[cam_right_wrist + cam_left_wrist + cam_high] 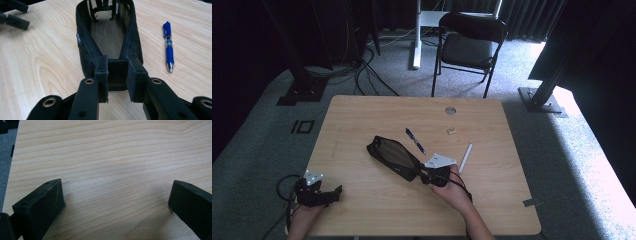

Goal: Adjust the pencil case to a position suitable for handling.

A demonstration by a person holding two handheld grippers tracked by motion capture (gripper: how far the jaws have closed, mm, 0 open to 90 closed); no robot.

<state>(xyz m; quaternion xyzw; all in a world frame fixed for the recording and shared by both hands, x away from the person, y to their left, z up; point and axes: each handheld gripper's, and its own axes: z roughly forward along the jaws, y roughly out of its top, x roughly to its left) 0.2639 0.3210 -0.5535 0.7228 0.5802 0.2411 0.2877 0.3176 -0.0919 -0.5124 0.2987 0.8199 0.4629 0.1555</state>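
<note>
- Black mesh pencil case (391, 157) lies open, mouth up, left of centre in the high view, on the wooden table (362, 115).
- Right gripper (117, 76) pinches the case's near end wall, jaws pressed on the fabric.
- Left gripper (115, 202), at the lower left of the high view, hovers over bare wood with jaws spread wide, holding nothing.
- Blue pen (168, 48) lies just beside the case; a white stick (465, 158) and small eraser (452, 131) sit further right.
- To do this well, I would keep the pinch firm and the case flat, so the mouth stays wide for the left gripper to load items.
</note>
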